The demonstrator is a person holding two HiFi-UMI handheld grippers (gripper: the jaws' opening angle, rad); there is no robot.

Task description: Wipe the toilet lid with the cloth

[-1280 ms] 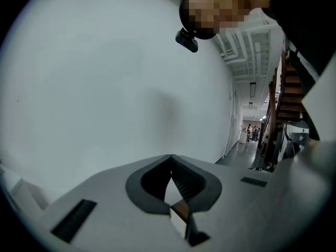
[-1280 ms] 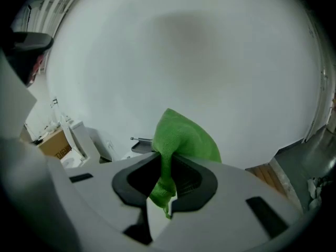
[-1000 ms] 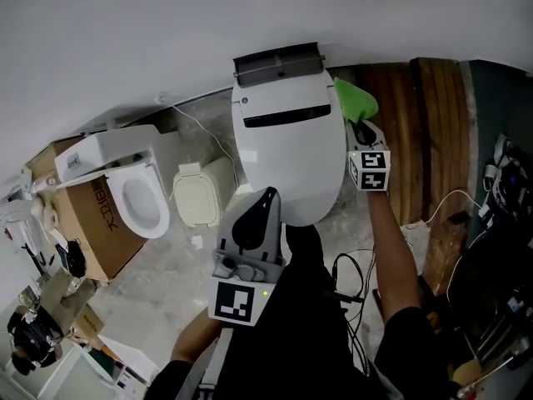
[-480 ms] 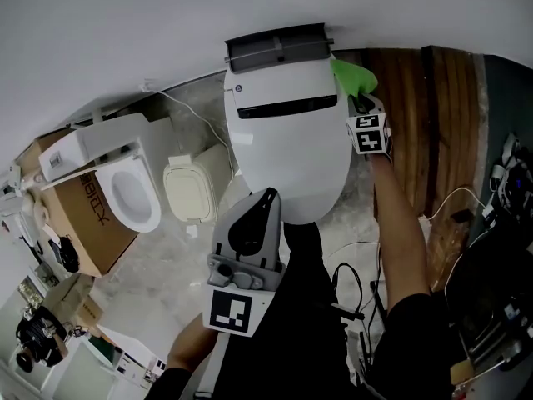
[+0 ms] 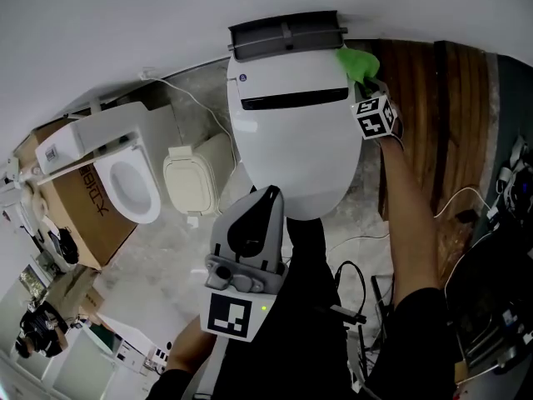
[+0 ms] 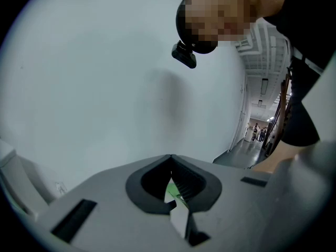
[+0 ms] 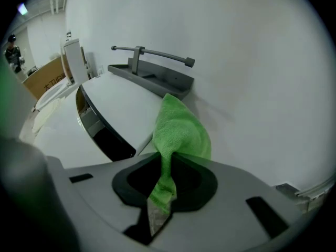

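Pinching a fold of the green cloth point(image 7: 181, 130) in the right gripper point(image 7: 167, 164), jaws pressed onto the fabric, with the bulk bunched out past the tips. Holding that bunch at the rear right corner of the white toilet lid point(image 5: 291, 152), seemingly touching its edge, just beside the grey bracket point(image 5: 286, 33) against the wall. Carrying the left gripper point(image 5: 268, 192) low near the body, off the front edge of the lid, jaws pressed together on nothing.

Judging the wipe to be near its start, with only 1 corner reached. For a good pass:
- Press down enough to flatten the cloth against the surface rather than dragging a loose tail.
- Sweep from back to front in overlapping strokes.
- Follow the curve of the lid so that the hard jaw tips stay off the plastic.
- Mind the dark slot point(image 5: 293, 100) across the rear of the lid and the bracket, both likely spots to snag.
- Leave alone the 2nd toilet point(image 5: 133, 192), sitting well apart at the left by the cardboard box point(image 5: 79, 215).
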